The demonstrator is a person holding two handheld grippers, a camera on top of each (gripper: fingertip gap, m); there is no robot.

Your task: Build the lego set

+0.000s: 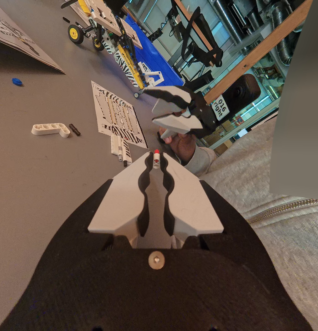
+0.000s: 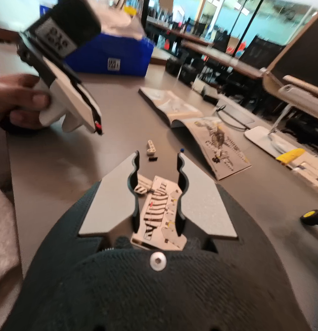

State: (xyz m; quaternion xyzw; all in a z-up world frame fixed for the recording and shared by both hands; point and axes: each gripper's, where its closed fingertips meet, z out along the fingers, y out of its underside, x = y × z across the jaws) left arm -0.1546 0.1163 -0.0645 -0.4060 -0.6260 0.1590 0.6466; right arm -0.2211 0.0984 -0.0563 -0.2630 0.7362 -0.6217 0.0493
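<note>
The striped yellow vehicle [image 1: 118,44] stands largely built at the far side, yet the left gripper [image 1: 156,153] pinches a small white-and-red connector [image 1: 156,158], the right gripper [image 2: 157,156] gapes empty, and the white L-beam [image 1: 50,129] (black pin [image 1: 74,129] beside it) waits unused.

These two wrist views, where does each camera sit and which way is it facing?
Left wrist view: on the left gripper, which pinches a small white piece; facing the sticker sheet; a sleeve shows.
Right wrist view: on the open right gripper, above the table, facing the booklet; a hand shows.
Shared: sticker sheet, white bent beam.
</note>
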